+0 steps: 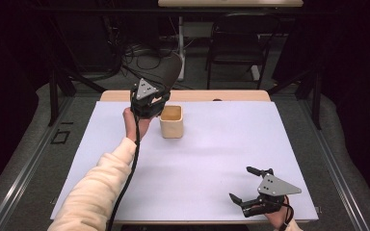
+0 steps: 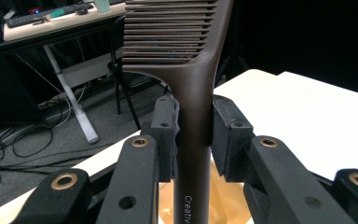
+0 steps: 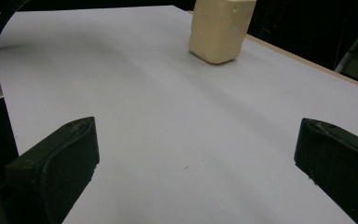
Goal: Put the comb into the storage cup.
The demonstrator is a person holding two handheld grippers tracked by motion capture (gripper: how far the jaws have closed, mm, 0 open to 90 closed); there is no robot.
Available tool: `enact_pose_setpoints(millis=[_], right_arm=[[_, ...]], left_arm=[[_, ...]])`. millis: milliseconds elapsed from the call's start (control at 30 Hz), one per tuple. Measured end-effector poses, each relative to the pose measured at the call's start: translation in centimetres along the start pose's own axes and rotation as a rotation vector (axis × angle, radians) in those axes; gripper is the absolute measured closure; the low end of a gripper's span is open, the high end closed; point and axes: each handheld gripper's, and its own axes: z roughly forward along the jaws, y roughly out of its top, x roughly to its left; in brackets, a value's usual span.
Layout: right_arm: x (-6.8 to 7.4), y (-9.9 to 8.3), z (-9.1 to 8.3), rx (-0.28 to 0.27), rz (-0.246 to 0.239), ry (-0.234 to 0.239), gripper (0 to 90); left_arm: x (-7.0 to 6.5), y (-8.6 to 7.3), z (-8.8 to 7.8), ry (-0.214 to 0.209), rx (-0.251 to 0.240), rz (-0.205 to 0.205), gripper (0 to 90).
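Note:
A dark brown wide-tooth comb [image 2: 168, 32] stands upright with its handle clamped between the pads of my left gripper [image 2: 193, 126]. In the high view the left gripper [image 1: 156, 98] is held above the table's far left, just left of a tan square cup [image 1: 172, 121], and the comb's head [image 1: 167, 72] rises behind it. The cup's tan inside [image 2: 226, 198] shows below the jaws. My right gripper [image 1: 240, 183] rests near the front right edge, open, with bare table between its jaws. From there the cup [image 3: 221, 28] stands far ahead, beyond the right gripper [image 3: 193, 163].
A white sheet [image 1: 212, 149] covers the wooden table [image 1: 197, 95]. Behind the table are a black chair [image 1: 236, 43], a desk leg and loose cables on the floor [image 1: 139, 57]. A pale-sleeved forearm [image 1: 101, 183] crosses the front left.

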Motion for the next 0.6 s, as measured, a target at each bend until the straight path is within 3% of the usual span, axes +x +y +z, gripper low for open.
enact_pose_setpoints(millis=[600], right_arm=[[-0.02, -0.03, 0.05, 0.006, -0.002, 0.001, 0.0]], left_arm=[[0.02, 0.33, 1.02, 0.005, -0.032, -0.021, 72.5]])
